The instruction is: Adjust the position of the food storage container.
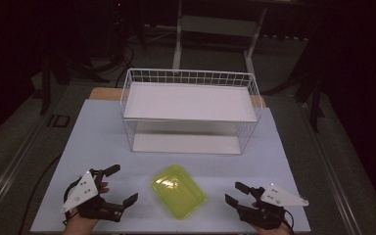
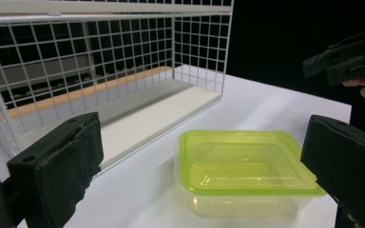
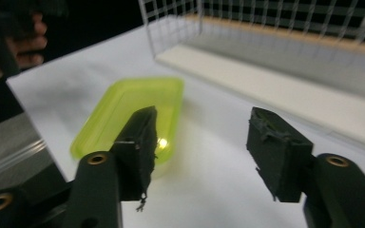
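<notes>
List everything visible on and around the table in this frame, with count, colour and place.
Container: one, translucent yellow-green, lidded, near edge of the table, between the two tools.
Wire rack: one, white, two white shelf boards, at the far middle of the table.
Table: one, white top, with a wooden strip showing behind the rack.
Frame: one, pale metal, on the dark floor beyond the table.
Cables: several, black, on the floor at far left.
Left tool: one, black with a grey plate, near left of the table, jaws open, holding nothing.
Right tool: one, black with a grey plate, near right, jaws open, holding nothing.
</notes>
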The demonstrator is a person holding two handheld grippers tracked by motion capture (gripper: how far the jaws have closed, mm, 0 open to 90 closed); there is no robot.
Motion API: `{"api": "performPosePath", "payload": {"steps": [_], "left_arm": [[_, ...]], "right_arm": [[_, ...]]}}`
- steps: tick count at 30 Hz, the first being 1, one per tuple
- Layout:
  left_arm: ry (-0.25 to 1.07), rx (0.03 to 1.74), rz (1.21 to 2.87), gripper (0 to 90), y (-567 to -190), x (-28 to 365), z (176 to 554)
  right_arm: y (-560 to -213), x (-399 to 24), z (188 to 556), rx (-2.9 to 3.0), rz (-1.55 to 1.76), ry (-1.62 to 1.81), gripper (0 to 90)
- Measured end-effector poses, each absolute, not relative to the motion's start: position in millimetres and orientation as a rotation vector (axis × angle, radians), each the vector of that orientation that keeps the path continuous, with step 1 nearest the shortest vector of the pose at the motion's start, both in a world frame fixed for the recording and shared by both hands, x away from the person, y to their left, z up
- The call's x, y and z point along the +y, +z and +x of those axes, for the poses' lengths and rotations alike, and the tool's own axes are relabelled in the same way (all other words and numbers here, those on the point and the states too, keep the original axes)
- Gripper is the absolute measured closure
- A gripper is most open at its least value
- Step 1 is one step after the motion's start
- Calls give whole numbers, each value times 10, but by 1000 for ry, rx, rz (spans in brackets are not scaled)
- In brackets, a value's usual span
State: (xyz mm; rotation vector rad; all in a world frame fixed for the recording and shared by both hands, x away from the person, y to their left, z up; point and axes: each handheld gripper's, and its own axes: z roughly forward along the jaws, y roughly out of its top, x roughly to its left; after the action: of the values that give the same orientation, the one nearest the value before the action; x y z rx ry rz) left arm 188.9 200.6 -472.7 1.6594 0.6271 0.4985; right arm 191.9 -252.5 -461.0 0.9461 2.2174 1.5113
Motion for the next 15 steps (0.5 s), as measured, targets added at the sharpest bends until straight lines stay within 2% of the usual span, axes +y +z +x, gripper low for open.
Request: {"api": "performPosePath", "payload": {"steps": [4,8,15], "left_arm": [[495,613,1668,8,-4723,1972,1887],[490,611,1670,8,-4724,1956,1887],[484,603,1676,7,-4728,1942,1888]], "right_arm": [[-4676,-2387,1899,2303,917,1476,553],[-4711,-2243,1862,2366,878,1460,582],[-4839,-2052,1833,2463,898,1417,710]]}}
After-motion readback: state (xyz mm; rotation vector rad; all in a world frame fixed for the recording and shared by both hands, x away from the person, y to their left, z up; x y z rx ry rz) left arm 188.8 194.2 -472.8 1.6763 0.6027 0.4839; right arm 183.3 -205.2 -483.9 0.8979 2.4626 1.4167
